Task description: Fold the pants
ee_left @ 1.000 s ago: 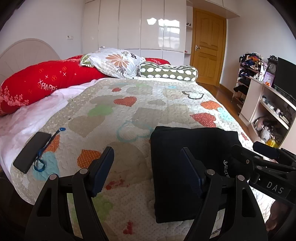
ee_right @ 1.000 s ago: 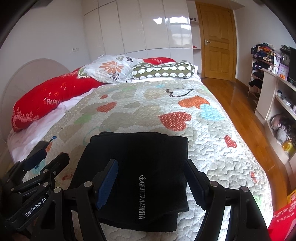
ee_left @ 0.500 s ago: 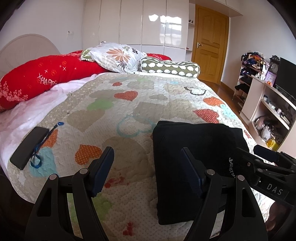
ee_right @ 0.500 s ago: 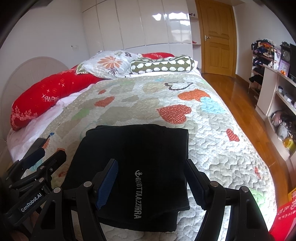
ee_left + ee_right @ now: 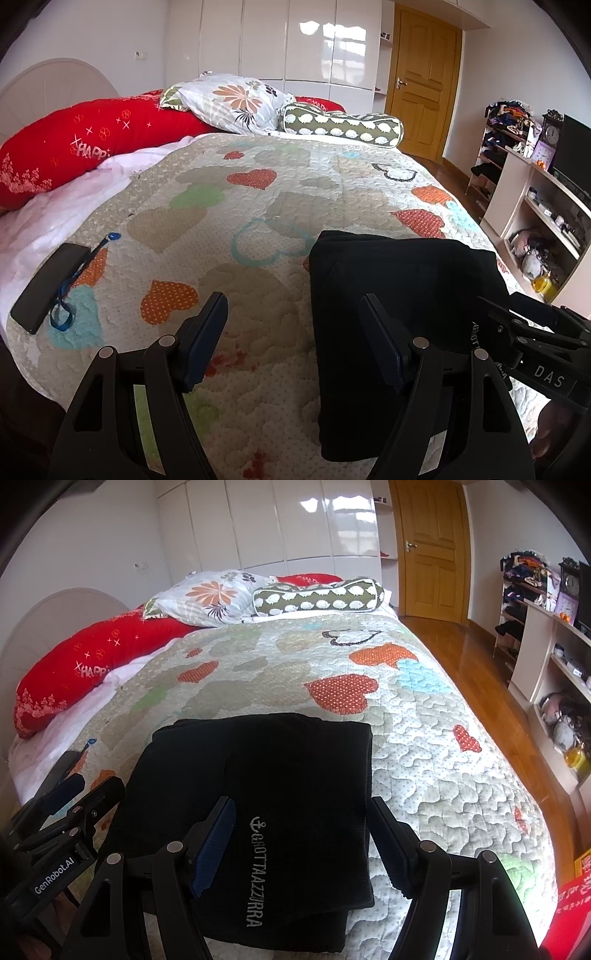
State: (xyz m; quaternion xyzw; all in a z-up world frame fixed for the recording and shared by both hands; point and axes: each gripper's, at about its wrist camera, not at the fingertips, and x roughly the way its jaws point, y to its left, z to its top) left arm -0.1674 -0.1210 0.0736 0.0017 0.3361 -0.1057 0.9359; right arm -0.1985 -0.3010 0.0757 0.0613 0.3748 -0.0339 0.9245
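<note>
1. My left gripper is wide open and holds nothing. It hangs over the quilt, just left of the pants.
2. My right gripper is wide open too, with nothing in it. It hangs over the near end of the pants.
3. The black pants lie near me on the bed in a neat folded pile. Gray letters show on top.
4. I think the folding is nearly done. Next I may only need to pat the pile flat or pull my grippers away.
5. A dark phone lies near the left edge.
6. Far off are the pillows.
</note>
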